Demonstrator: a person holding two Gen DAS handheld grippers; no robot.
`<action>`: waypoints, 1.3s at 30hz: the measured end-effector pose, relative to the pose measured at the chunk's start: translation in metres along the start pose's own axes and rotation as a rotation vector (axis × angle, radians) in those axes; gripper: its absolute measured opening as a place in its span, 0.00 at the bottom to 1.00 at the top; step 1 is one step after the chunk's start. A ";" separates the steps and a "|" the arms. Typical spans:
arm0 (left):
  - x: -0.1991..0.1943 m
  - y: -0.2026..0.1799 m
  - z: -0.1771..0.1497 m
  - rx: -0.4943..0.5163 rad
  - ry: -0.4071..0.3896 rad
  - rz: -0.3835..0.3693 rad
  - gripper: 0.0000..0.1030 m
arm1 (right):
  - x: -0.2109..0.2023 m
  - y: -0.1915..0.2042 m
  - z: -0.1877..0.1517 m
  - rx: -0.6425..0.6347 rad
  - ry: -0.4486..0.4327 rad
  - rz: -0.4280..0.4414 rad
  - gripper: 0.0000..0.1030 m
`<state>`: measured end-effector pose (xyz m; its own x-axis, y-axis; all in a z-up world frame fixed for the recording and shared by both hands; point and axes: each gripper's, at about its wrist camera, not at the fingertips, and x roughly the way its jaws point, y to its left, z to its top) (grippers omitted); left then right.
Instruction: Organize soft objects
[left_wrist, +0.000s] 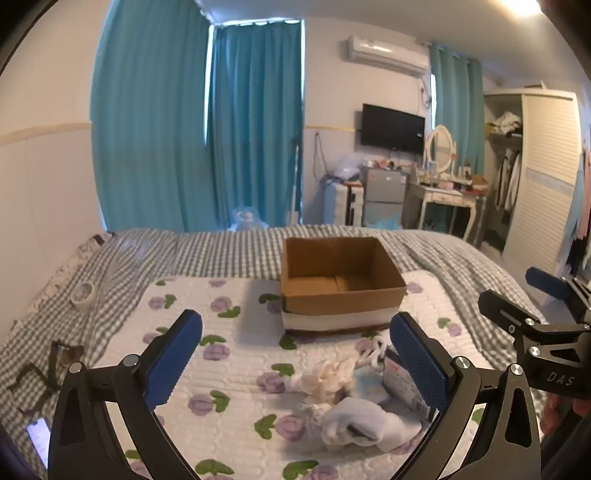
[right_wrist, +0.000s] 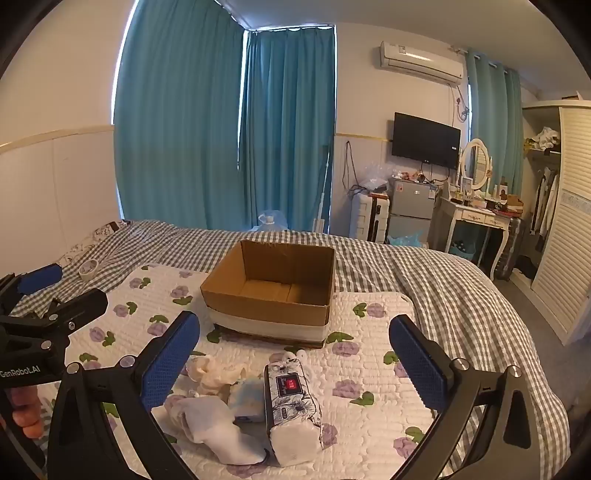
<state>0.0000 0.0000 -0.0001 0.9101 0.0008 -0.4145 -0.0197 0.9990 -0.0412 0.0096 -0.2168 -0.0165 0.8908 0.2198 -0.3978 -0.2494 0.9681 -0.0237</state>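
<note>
Left hand-held gripper (left_wrist: 295, 354) wide open, empty; socks (left_wrist: 364, 424) at 5 o'clock. Right hand-held gripper (right_wrist: 294, 354) wide open, empty; tissue pack (right_wrist: 291, 406) at 6 o'clock, cardboard box (right_wrist: 269, 295) at 12.

One cardboard box (right_wrist: 269, 291) ahead of me, one tissue pack (right_wrist: 291, 402), one white sock (right_wrist: 214, 428), one cream ruffled cloth (right_wrist: 214, 373), one blue-white bundle (right_wrist: 247, 398), one tape roll (right_wrist: 88, 267), my two grippers.
</note>
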 end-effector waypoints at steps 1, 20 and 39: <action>0.000 0.000 0.000 0.010 0.016 0.008 1.00 | 0.000 0.000 0.000 -0.001 0.000 -0.001 1.00; 0.001 -0.002 -0.003 0.014 0.018 0.016 1.00 | 0.008 -0.001 -0.006 -0.003 0.020 0.002 1.00; 0.003 0.001 -0.004 0.005 0.024 0.022 1.00 | 0.011 -0.003 -0.011 -0.002 0.035 0.003 1.00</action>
<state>0.0013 0.0006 -0.0048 0.8993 0.0219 -0.4368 -0.0377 0.9989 -0.0274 0.0163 -0.2184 -0.0310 0.8761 0.2182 -0.4299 -0.2527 0.9673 -0.0240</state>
